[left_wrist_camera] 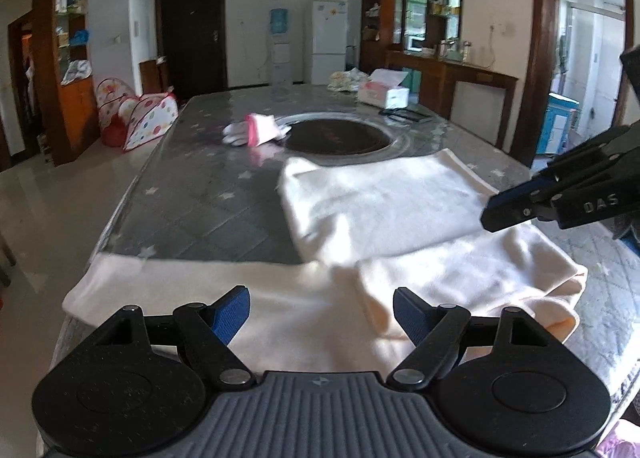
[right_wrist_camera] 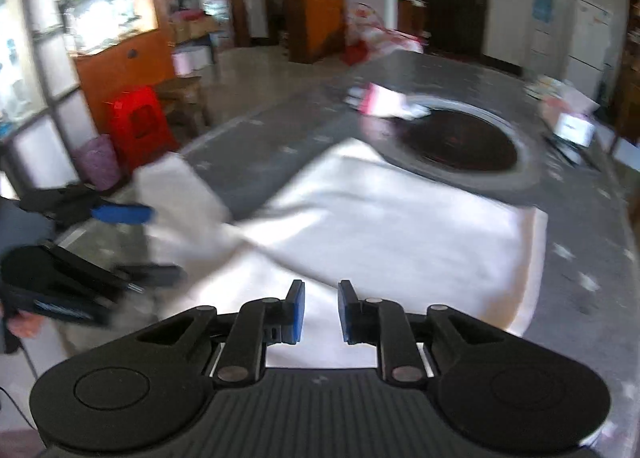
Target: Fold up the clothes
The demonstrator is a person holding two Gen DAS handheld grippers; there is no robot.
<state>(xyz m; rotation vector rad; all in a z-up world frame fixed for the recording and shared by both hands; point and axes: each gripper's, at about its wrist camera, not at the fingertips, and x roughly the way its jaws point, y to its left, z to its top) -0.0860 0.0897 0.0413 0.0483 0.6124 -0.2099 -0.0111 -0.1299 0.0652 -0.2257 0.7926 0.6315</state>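
Both claws hover over one cream cloth (left_wrist_camera: 384, 210) spread on the table (left_wrist_camera: 208, 194). Left claw (left_wrist_camera: 322, 312) stands wide apart above the near edge, holding nothing. Right claw (right_wrist_camera: 321, 312) has a narrow gap between its pads, nothing between them, cloth below. One sleeve (right_wrist_camera: 176, 190) trails toward the table's edge. Farther off lie one pair of pink-cuffed gloves (left_wrist_camera: 258, 130) beside one dark round inset (left_wrist_camera: 340, 136), and one tissue box (left_wrist_camera: 384, 92).
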